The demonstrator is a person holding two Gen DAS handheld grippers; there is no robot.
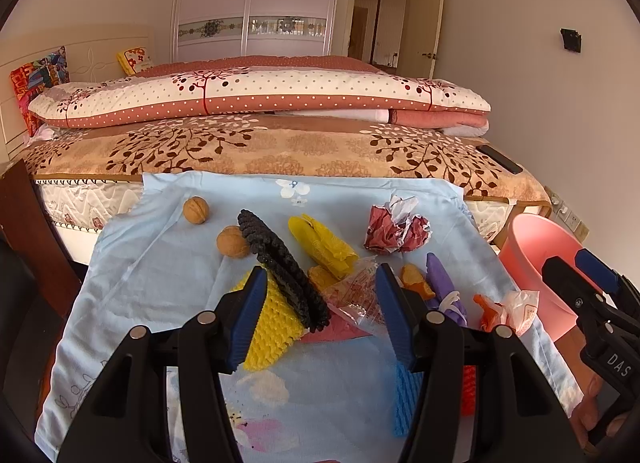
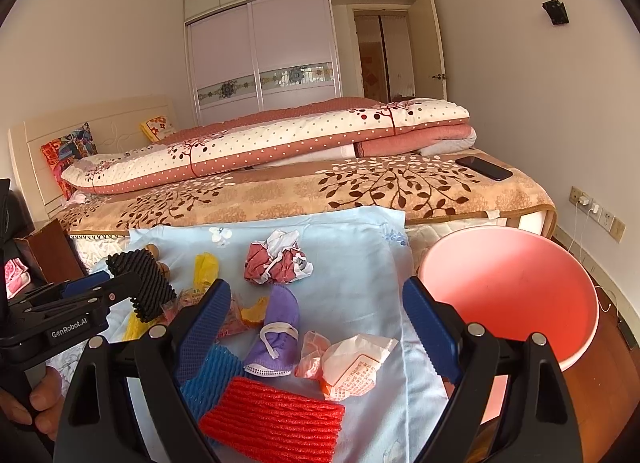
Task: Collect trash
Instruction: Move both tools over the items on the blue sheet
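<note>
Grippers side by side low over the littered blue cloth (image 1: 168,263), left gripper (image 1: 320,317) and right gripper (image 2: 316,327) jaws both wide.

Trash (image 2: 280,259) on cloth (image 2: 352,283), bucket (image 2: 512,283) to its right

Blue foam net (image 1: 406,395) is mostly hidden behind the left gripper's finger. Red foam net (image 1: 468,389) likewise. Wrapper print (image 2: 352,377) is illegible.

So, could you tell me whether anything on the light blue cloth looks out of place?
Two whole brown walnuts lie at the far left of the light blue floral cloth among crumpled wrappers and foam nets; they look intact, unlike the litter. The black foam net also leans propped up across the yellow foam net.
</note>
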